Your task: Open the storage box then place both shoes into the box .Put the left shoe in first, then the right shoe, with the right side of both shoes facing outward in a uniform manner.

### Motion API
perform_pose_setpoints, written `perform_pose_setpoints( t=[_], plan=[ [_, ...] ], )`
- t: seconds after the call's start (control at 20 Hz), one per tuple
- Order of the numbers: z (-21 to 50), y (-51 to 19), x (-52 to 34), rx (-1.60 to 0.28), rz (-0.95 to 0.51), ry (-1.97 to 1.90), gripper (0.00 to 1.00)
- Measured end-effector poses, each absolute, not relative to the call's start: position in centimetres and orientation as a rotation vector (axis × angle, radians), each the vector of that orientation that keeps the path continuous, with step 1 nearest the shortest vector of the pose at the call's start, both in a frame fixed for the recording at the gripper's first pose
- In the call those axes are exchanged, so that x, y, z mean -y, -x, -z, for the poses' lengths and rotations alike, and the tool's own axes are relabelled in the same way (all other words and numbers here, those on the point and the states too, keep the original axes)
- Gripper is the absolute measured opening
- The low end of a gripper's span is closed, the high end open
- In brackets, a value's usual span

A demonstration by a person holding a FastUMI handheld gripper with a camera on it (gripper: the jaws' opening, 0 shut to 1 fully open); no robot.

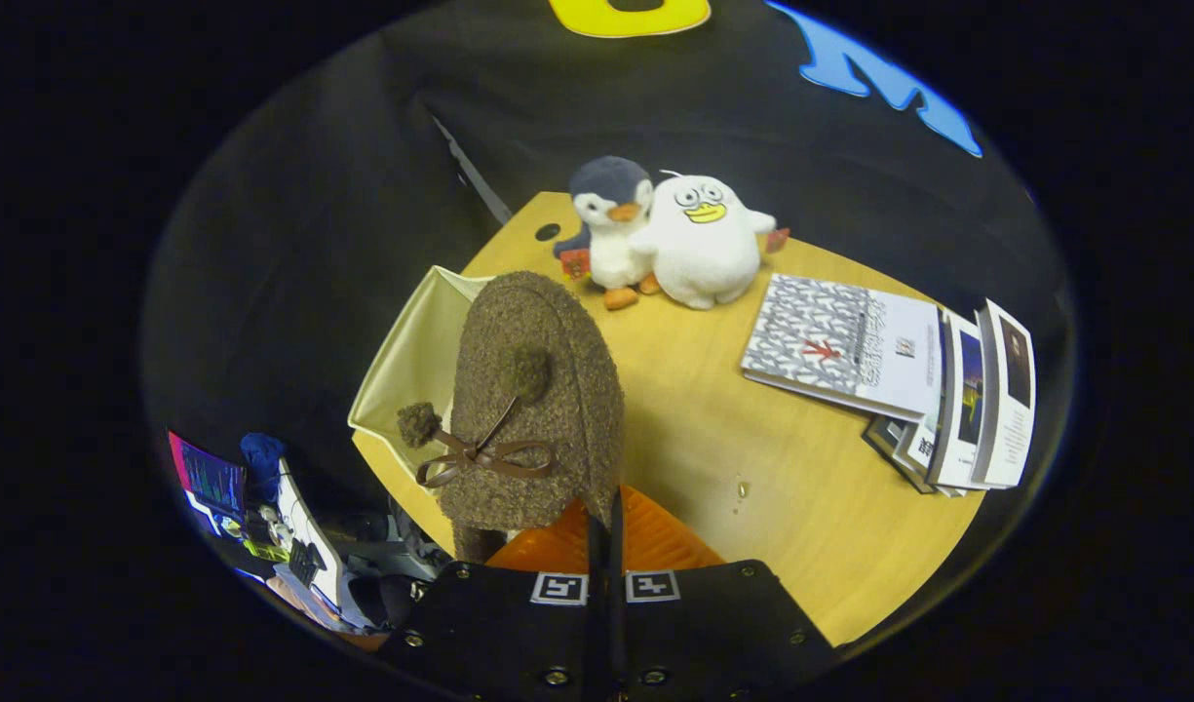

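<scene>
Above the open storage box (411, 366), the gripper (604, 526) pinches a brown shoe (538, 390).

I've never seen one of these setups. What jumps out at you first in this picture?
The fuzzy brown shoe with a bow and pompoms, held up by the gripper, whose fingers are pressed together on its edge. It hangs just above an open cream box at the wooden table's near corner. Beyond it sit two plush toys, a penguin and a white duck, with a stack of booklets beside them.
</scene>
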State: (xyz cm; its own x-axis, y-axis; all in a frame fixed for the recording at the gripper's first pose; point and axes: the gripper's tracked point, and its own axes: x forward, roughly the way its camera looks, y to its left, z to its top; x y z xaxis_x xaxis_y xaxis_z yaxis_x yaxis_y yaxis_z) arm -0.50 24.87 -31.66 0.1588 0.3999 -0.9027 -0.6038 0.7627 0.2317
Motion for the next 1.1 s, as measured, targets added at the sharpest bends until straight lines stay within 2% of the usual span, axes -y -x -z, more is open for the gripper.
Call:
perform_pose_setpoints(
  t=[0.45, 0.9, 1.0, 1.05, 1.1],
  plan=[
    [33.1, 0.7, -39.6, -1.218, -0.832, 0.264, 0.00],
    [38.8, 1.2, -43.6, -1.248, -0.789, 0.386, 0.00],
    [39.5, 1.9, -44.8, -1.274, -0.820, 0.344, 0.01],
    [39.3, 2.3, -45.2, -1.281, -0.821, 0.322, 0.12],
    [38.5, 1.9, -45.5, -1.265, -0.827, 0.310, 0.17]
  ],
)
